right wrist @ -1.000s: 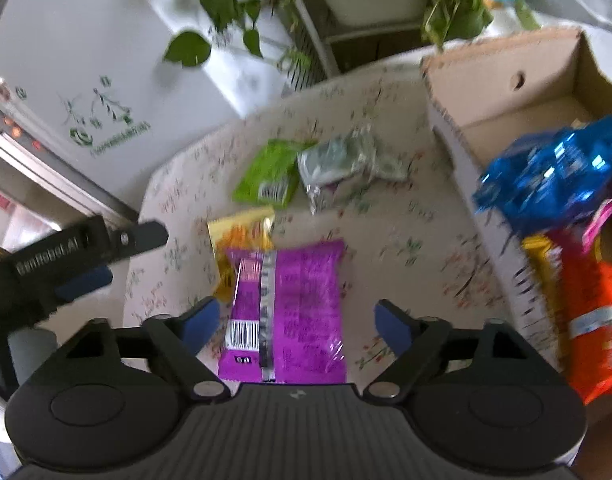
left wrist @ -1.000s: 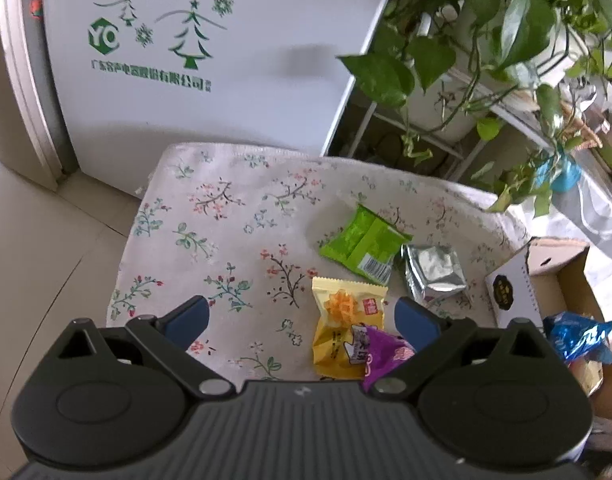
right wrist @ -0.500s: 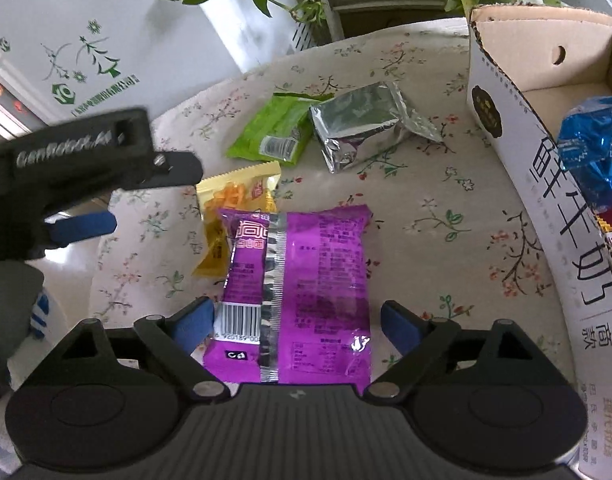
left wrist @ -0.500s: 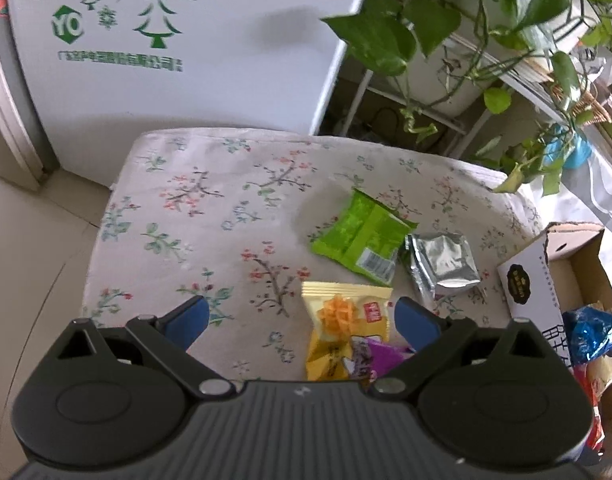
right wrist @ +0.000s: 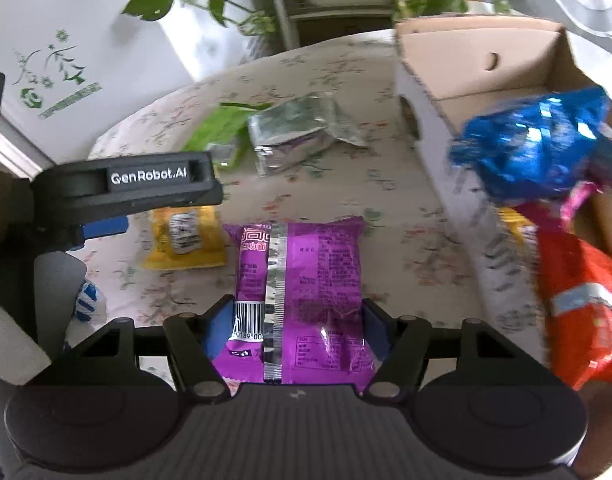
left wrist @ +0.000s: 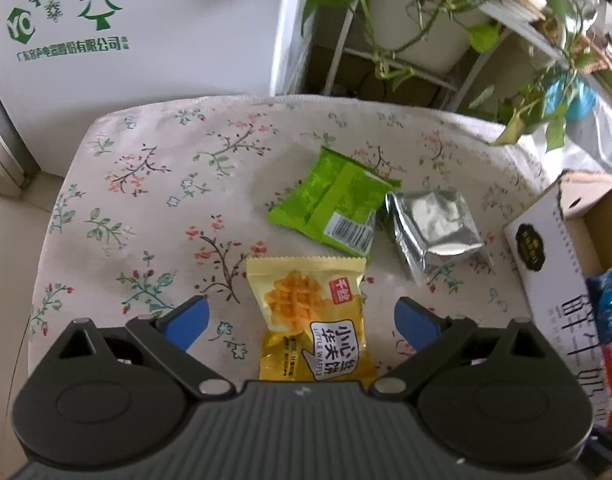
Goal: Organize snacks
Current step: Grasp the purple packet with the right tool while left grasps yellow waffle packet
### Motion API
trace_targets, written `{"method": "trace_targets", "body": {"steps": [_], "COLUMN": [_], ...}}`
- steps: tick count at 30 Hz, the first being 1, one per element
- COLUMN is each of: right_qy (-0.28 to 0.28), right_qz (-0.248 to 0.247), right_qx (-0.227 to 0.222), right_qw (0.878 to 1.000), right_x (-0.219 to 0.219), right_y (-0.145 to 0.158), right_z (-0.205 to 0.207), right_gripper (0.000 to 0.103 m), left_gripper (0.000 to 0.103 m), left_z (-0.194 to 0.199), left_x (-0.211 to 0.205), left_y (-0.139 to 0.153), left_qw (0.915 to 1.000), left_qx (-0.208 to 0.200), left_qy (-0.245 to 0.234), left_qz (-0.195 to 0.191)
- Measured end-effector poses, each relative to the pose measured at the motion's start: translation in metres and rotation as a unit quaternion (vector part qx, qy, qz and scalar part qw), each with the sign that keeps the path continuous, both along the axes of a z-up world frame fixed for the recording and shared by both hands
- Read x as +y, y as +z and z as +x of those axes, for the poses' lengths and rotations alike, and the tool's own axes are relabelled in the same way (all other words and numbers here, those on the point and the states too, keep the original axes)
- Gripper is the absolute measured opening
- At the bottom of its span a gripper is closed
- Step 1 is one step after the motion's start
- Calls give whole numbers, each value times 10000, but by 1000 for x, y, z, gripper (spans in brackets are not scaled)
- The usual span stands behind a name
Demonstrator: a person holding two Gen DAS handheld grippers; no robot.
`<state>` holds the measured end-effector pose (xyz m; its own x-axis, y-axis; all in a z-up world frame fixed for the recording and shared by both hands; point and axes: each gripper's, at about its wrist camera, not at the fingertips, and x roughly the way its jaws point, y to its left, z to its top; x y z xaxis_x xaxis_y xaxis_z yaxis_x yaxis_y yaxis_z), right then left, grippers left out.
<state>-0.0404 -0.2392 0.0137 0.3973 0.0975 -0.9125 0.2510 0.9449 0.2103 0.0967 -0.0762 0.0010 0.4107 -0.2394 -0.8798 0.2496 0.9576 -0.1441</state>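
Purple snack packet (right wrist: 302, 292) lies flat on the floral tablecloth (right wrist: 405, 216) with its long axis running six to twelve o'clock, straight along the right gripper (right wrist: 293, 330), whose jaws have just been closing and now press its near end from both sides. The cardboard box (right wrist: 425, 92), already holding other snacks, sits toward two o'clock, so I judge a lift and swing that way comes next. The left gripper (left wrist: 302, 316) hangs open astride the yellow waffle packet (left wrist: 309, 320), touching nothing.
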Motion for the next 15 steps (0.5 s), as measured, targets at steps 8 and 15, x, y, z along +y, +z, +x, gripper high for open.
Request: {"method": "trace_targets", "body": {"steps": [8,15], "right_qy": [-113,-130], "right_qz": [112,130], "right_qx": [110,159], "right_qw": [9998,9997], "right_x": [-7,-3], "right_y": [-7,-12], "right_z": [-2,3], "right_gripper": [79,86], "left_gripper": [98,88], "left_z": [-5,-10], "left_x": [-14,-11], "left_y": [-13,-12], "left_qw": [9983,9973], "left_qx": [-244,-459], "left_qy": [-118,-146], "left_qz": [507,547]}}
